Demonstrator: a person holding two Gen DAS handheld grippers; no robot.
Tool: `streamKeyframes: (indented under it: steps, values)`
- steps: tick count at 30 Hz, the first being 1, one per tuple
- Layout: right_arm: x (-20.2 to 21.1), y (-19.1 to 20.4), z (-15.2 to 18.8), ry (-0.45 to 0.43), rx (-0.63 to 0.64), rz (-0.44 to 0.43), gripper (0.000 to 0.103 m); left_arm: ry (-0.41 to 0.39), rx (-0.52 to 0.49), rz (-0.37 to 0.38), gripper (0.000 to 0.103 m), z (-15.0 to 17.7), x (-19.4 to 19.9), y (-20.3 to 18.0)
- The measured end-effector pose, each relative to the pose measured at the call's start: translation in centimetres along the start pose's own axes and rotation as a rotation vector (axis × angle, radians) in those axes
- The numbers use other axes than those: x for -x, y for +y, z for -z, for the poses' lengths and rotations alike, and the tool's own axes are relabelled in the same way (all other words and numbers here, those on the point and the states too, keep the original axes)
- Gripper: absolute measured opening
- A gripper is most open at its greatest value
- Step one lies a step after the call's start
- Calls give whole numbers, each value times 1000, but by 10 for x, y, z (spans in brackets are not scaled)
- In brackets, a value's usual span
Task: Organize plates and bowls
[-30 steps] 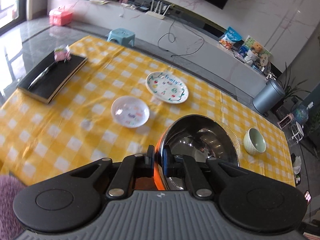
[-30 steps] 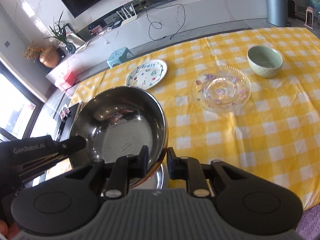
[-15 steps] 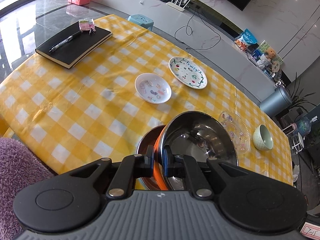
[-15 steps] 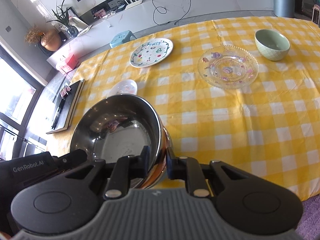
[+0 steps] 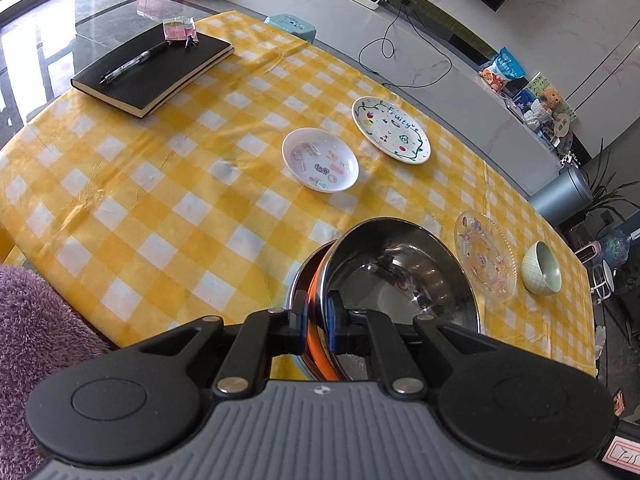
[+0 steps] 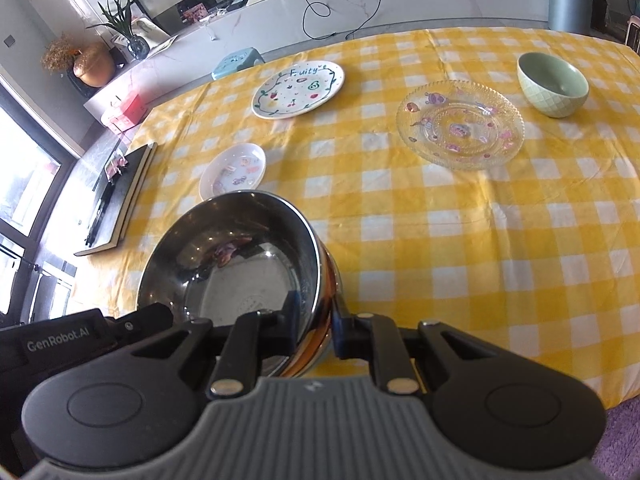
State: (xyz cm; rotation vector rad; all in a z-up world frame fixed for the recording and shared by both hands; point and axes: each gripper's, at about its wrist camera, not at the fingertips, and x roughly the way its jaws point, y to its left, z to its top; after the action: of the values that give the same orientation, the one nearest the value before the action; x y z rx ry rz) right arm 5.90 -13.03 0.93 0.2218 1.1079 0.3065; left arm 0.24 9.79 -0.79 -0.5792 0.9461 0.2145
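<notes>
Both grippers hold one steel bowl with an orange outer wall (image 5: 400, 280) (image 6: 240, 264) by opposite sides of its rim, at the table's near edge. My left gripper (image 5: 318, 320) is shut on its left rim. My right gripper (image 6: 316, 320) is shut on its right rim. A second steel rim shows just under the bowl (image 5: 300, 284). On the yellow checked cloth lie a small white dish (image 5: 320, 165) (image 6: 234, 170), a "Fruity" plate (image 5: 390, 130) (image 6: 298, 89), a clear glass plate (image 5: 484, 254) (image 6: 460, 124) and a green bowl (image 5: 542, 268) (image 6: 552, 84).
A black notebook with a pen (image 5: 152, 68) (image 6: 120, 196) lies at the table's far left corner. A blue stool (image 5: 290, 26) and a grey bin (image 5: 560, 196) stand beyond the table. A purple rug (image 5: 36, 328) lies by the near edge.
Both grippers and the steel bowl have drawn back toward the table's near edge and lowered. The plates and green bowl have not moved.
</notes>
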Motion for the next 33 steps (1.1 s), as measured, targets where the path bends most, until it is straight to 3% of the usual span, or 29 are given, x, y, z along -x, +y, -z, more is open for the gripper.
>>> streamKeyframes:
  steps: [16,27,33]
  values:
    - [-10,-1,-4,8,7,5,14,11,-53,-46,9,3,-8,-7]
    - [-14,15,2,-28,160,80,13,4,-116,-78,12,8,-10,-11]
    - [-13,13,3,-38,159,78,8,16,-137,-73,12,10,-16,-8]
